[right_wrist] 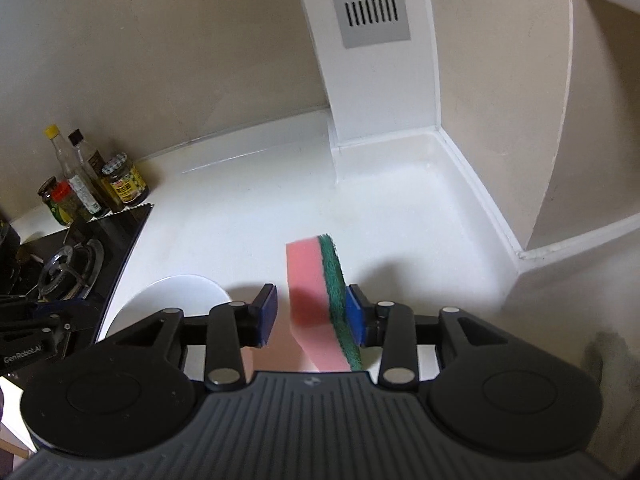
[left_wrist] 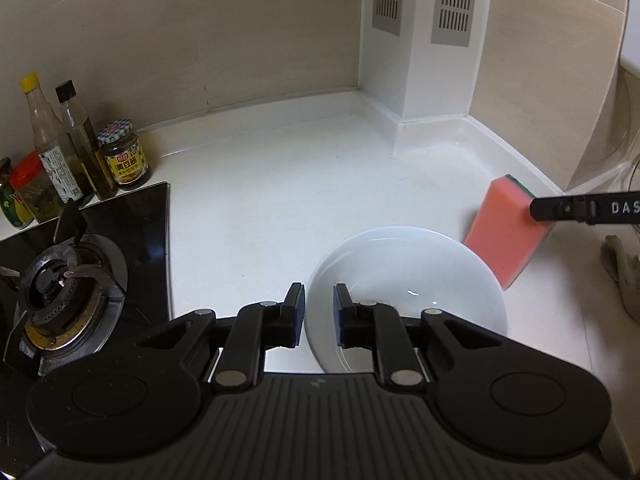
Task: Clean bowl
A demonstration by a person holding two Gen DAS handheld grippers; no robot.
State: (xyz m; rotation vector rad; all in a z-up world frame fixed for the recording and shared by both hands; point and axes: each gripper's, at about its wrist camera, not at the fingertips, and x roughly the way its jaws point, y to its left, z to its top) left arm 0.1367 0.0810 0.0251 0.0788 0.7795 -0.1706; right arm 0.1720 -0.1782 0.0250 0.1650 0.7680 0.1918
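Observation:
A white bowl (left_wrist: 404,280) sits on the white counter; it also shows in the right wrist view (right_wrist: 168,300) at the lower left. My left gripper (left_wrist: 319,312) straddles the bowl's left rim with a narrow gap between its pads, one pad outside and one inside. A pink sponge with a green scouring side (right_wrist: 320,304) stands between the fingers of my right gripper (right_wrist: 312,312). The right pad touches its green side; the left pad stands apart from the pink side. In the left wrist view the sponge (left_wrist: 504,228) is at the bowl's right rim.
A black gas hob with a burner (left_wrist: 60,280) lies left of the bowl. Sauce bottles and jars (left_wrist: 76,156) stand behind it by the wall. A white pillar with vents (left_wrist: 424,40) stands at the back. A grey rag (left_wrist: 624,276) lies at the right.

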